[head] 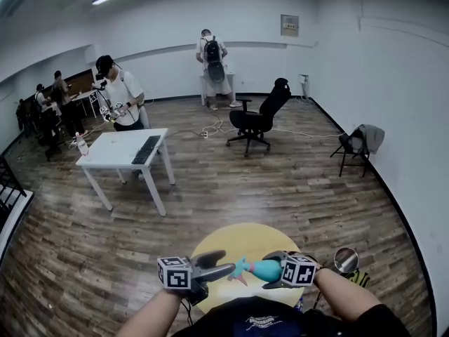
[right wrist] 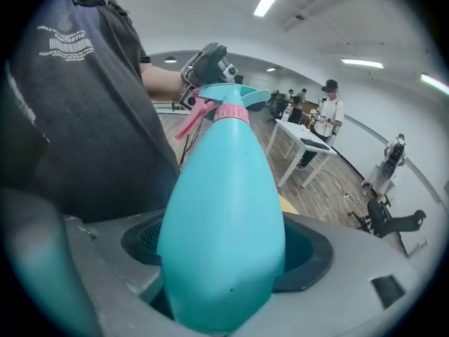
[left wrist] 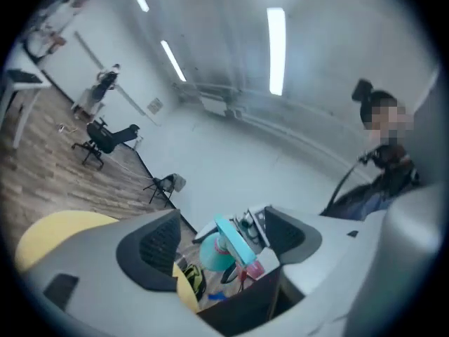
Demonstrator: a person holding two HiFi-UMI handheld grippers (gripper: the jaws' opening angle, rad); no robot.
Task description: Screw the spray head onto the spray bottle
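Note:
My right gripper (head: 275,267) is shut on a teal spray bottle (head: 266,269), held sideways over the yellow round table (head: 231,239). In the right gripper view the bottle (right wrist: 224,209) fills the space between the jaws. The teal spray head (right wrist: 228,95), with a pink collar and trigger, sits on its neck. My left gripper (head: 221,265) is open, its fingertips just short of the spray head (head: 240,269). In the left gripper view the spray head (left wrist: 233,239) shows ahead between the wide jaws, which do not touch it. The bottle (left wrist: 209,253) is behind it.
A white table (head: 126,149) with a keyboard stands to the back left, with a person beside it. A black office chair (head: 256,121) is in mid-room and a folding chair (head: 354,146) is by the right wall. More people stand at the back. The floor is wood.

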